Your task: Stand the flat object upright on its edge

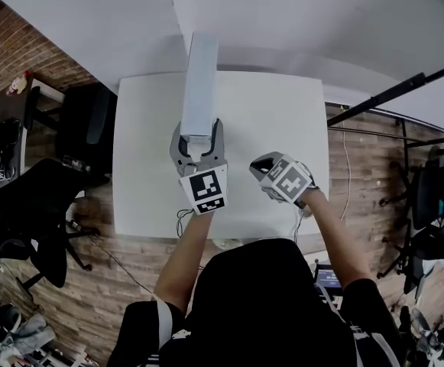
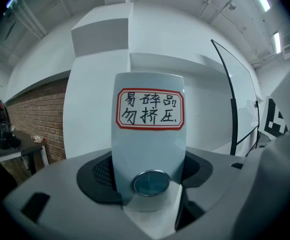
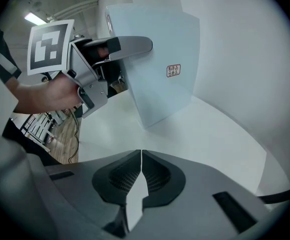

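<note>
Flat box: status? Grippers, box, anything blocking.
Left gripper shut on flat box; right gripper shut, empty. Box edge-on, tilted, lower corner near table, contact unclear. Nothing in the way.

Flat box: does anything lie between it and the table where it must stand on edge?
Nothing visible does. The left hand-held gripper holds the flat box over bare white table; the shut right hand-held gripper is off to the side.

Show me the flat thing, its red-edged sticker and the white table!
flat object (image 1: 199,82): head view, middle of its pale side.
sticker (image 2: 150,109): left gripper view, middle of the writing.
table (image 1: 275,121): head view, bare white top.
</note>
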